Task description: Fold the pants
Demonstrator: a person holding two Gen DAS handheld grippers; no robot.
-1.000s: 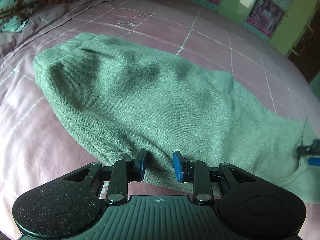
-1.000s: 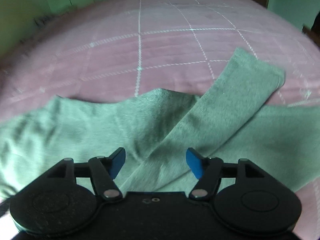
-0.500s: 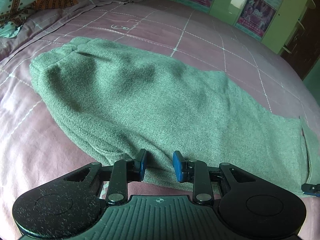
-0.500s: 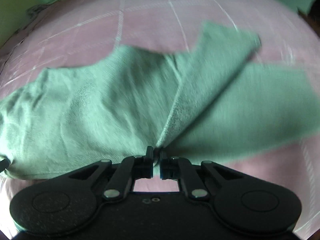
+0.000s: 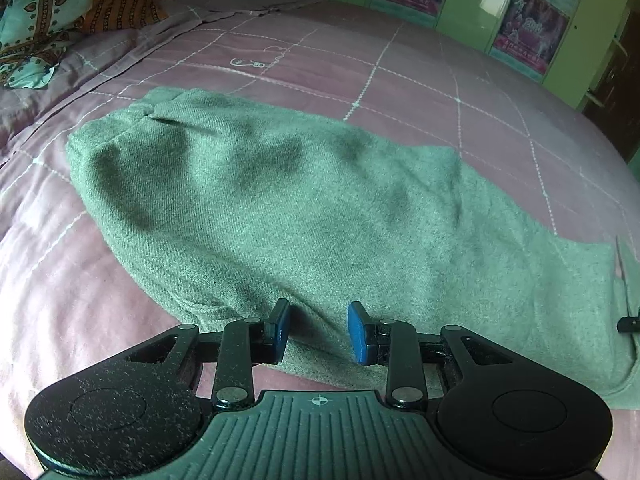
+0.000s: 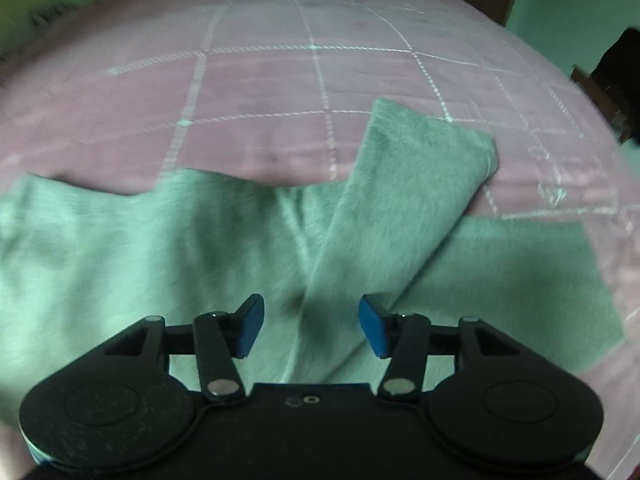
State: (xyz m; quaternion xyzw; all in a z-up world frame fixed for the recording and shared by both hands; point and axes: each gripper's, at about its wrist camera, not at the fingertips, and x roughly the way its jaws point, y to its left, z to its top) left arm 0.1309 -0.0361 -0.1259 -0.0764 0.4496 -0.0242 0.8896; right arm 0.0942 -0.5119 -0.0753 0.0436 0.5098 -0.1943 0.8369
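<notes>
The green pants [image 5: 280,216] lie spread on a bed [image 5: 400,72] with a pink cover that has white stitched squares. In the left wrist view the waist end is at the far left and the cloth runs to the near right, with some soft dents in it.

The left tool [image 5: 319,330] hangs over the near edge of the pants. Its jaws are a little apart and are opening. The cloth edge lies under the gap, but the blue pads [image 5: 357,332] do not press on it.

In the right wrist view the pants [image 6: 180,248] lie across the bed [image 6: 280,80], and one leg [image 6: 408,200] is turned over the other, so that its end points to the far right. The lower leg goes out to the right under it. This view is somewhat blurred. The right tool [image 6: 311,326] is above the place where the two legs cross. Its jaws stand apart and are opening, with nothing held between them.

At the far left of the bed there are patterned pillows [image 5: 44,16]. Behind the bed stand green cupboard doors with posters [image 5: 528,28].
</notes>
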